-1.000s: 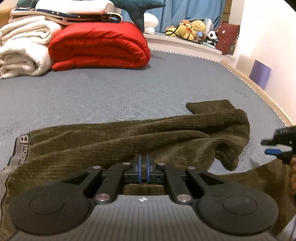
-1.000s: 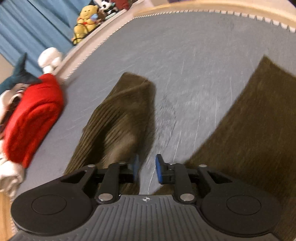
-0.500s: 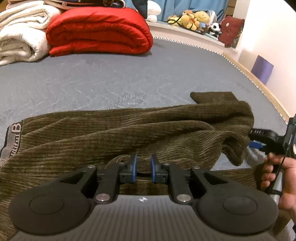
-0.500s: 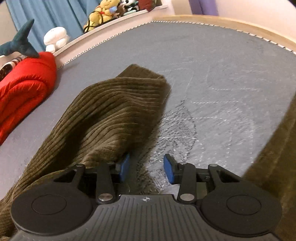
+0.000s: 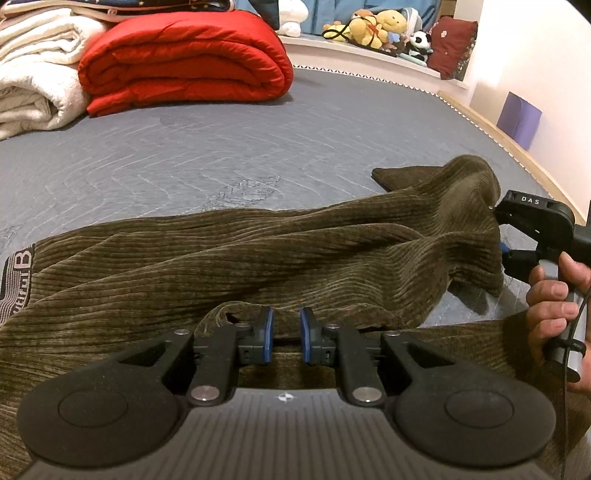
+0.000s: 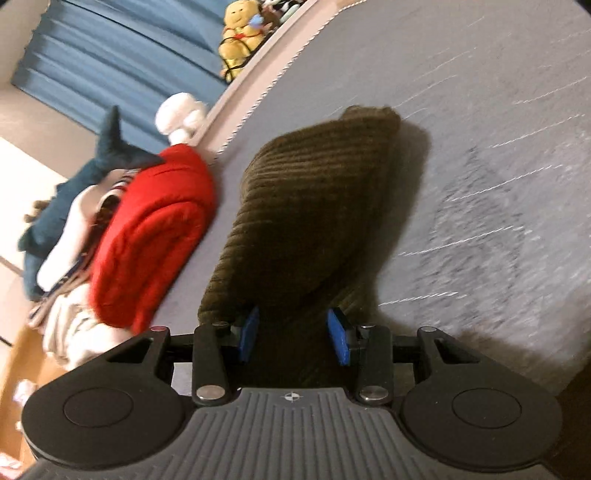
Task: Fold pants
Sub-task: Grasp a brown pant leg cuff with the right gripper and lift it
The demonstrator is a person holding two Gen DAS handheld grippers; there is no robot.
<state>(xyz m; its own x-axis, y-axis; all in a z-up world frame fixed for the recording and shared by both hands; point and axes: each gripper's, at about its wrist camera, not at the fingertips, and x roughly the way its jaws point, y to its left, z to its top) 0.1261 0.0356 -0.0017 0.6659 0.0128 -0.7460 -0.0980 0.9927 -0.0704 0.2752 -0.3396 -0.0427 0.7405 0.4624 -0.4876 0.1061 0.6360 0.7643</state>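
Observation:
Olive corduroy pants (image 5: 258,258) lie crumpled across the grey mattress (image 5: 221,147), waistband label at the far left (image 5: 20,273). My left gripper (image 5: 286,334) is open, its blue pads either side of a fold of the cloth at the near edge. My right gripper (image 6: 293,334) is open wide around the end of a pant leg (image 6: 314,206), which runs between the pads; the view is tilted and blurred. The right gripper also shows in the left wrist view (image 5: 532,229), hand-held at the leg's end.
A folded red quilt (image 5: 184,59) and white blankets (image 5: 33,70) are stacked at the far left of the mattress. Plush toys (image 5: 373,26) line the ledge behind. The wooden bed edge (image 5: 491,129) runs along the right, with a purple box (image 5: 519,118) beyond.
My left gripper went from shut to open. My right gripper opened wider, moved onto the pant leg's end and rolled, tilting its view. The leg end has risen.

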